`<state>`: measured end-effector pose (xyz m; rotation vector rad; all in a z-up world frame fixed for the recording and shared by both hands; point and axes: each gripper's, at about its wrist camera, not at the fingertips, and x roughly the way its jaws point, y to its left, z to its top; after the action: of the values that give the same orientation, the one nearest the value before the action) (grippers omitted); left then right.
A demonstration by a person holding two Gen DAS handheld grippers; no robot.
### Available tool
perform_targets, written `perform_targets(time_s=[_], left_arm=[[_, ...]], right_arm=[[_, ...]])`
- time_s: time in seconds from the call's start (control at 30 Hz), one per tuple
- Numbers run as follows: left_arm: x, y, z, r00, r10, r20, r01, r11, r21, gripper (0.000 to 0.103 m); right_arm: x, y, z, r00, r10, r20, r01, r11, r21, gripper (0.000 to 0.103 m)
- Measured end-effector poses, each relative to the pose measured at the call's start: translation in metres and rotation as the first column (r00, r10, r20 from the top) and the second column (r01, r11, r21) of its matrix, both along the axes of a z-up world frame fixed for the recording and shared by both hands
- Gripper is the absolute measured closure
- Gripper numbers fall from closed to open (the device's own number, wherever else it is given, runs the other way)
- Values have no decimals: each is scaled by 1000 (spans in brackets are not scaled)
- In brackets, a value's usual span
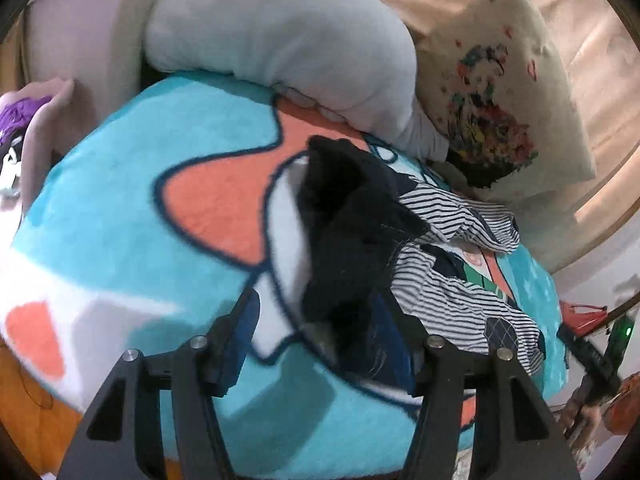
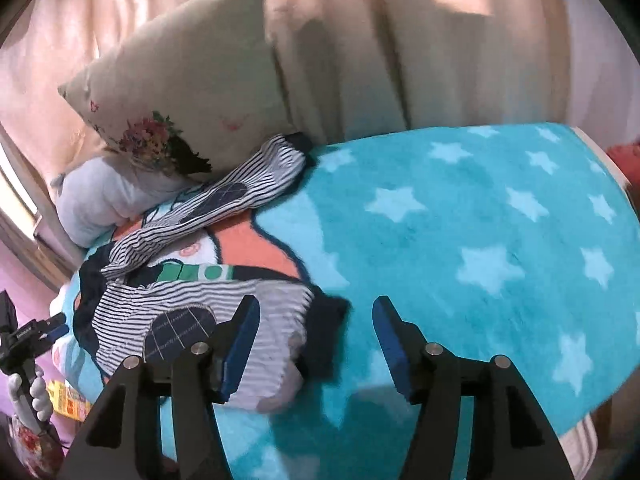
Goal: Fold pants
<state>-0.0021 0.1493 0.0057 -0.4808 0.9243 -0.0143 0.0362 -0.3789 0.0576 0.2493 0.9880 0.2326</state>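
Navy-and-white striped pants [image 1: 452,280] with dark navy waistband and cuffs lie crumpled on a turquoise cartoon blanket [image 1: 120,208]. In the left wrist view my left gripper [image 1: 316,312] is open, its jaws straddling the dark navy bunched end [image 1: 352,220]. In the right wrist view the pants [image 2: 224,312] spread from the pillow down to the near left, with navy knee patches. My right gripper [image 2: 316,316] is open above a dark cuff [image 2: 328,320] at the end of the near leg. The other leg [image 2: 256,184] runs up toward the pillow.
A grey pillow [image 1: 288,48] and a cream floral cushion [image 1: 500,92] lie at the head of the bed. Peach curtains [image 2: 360,40] hang behind. The blanket's starred part [image 2: 480,240] lies to the right. The bed edge drops off at the near side.
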Motion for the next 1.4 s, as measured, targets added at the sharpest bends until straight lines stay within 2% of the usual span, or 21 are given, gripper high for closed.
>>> perform_targets(time_s=[0.07, 0.17, 0.27, 0.43, 0.47, 0.5, 0.53, 0.6, 0.7, 0.77, 0.83, 0.87, 0.93, 1.03, 1.1, 1.2, 1.27, 1.33, 1.4], left_arm=[[8, -3, 7, 1000, 1, 16, -1, 1000, 5, 45], [19, -6, 21, 999, 1, 33, -1, 1000, 16, 45], [22, -11, 27, 999, -11, 43, 10, 1000, 13, 45], [24, -22, 27, 998, -35, 46, 34, 999, 12, 45], [25, -23, 27, 998, -35, 43, 35, 999, 11, 45], [27, -23, 28, 999, -35, 41, 35, 999, 13, 45], [29, -23, 28, 999, -35, 42, 35, 999, 16, 45], [34, -22, 30, 998, -40, 46, 39, 999, 33, 45], [46, -23, 30, 998, -50, 44, 48, 998, 43, 45], [53, -27, 30, 997, -62, 49, 60, 997, 46, 45], [62, -32, 29, 996, -77, 48, 75, 996, 51, 44], [69, -34, 29, 995, -87, 44, 84, 995, 55, 44], [79, -38, 27, 995, -97, 26, 95, 993, 70, 44], [95, -44, 26, 992, -127, -5, 127, 986, 112, 44], [107, -54, 28, 986, -167, -26, 169, 972, 165, 44], [121, -72, 30, 970, -242, -39, 244, 943, 225, 44], [131, -83, 28, 957, -282, -59, 288, 927, 242, 44], [144, -95, 21, 944, -316, -94, 329, 910, 253, 44], [158, -103, 13, 931, -344, -123, 364, 900, 240, 44]], right_arm=[[25, 15, 1, 1000, 21, -13, -21, 1000, -16, 40], [67, 30, -2, 999, 22, -45, -21, 1000, 16, 40], [119, 45, -12, 995, -11, -98, 13, 1000, 18, 39], [200, 60, -55, 963, -120, -243, 111, 993, -50, 39], [206, 60, -62, 958, -126, -258, 123, 992, -30, 43], [211, 59, -67, 955, -116, -273, 124, 992, 10, 83], [212, 56, -70, 955, -94, -282, 122, 989, 84, 96], [205, 50, -66, 961, -91, -261, 128, 984, 128, 97], [182, 37, -52, 971, -94, -221, 124, 984, 126, 97], [164, 23, -50, 966, -119, -230, 152, 979, 134, 96], [144, 9, -54, 951, -169, -258, 201, 974, 101, 94], [138, 3, -58, 944, -182, -276, 219, 969, 111, 92], [126, -14, -67, 930, -207, -304, 263, 952, 156, 73], [113, -29, -61, 938, -213, -275, 267, 948, 176, 73], [108, -28, -47, 954, -205, -221, 240, 960, 143, 72], [115, -17, -22, 984, -131, -124, 138, 989, 52, 71], [124, -2, -7, 996, -60, -68, 59, 998, -17, 67], [136, 17, -1, 999, 28, -37, -30, 998, -58, 55], [145, 35, 0, 996, 89, -30, -92, 992, -88, 52]])
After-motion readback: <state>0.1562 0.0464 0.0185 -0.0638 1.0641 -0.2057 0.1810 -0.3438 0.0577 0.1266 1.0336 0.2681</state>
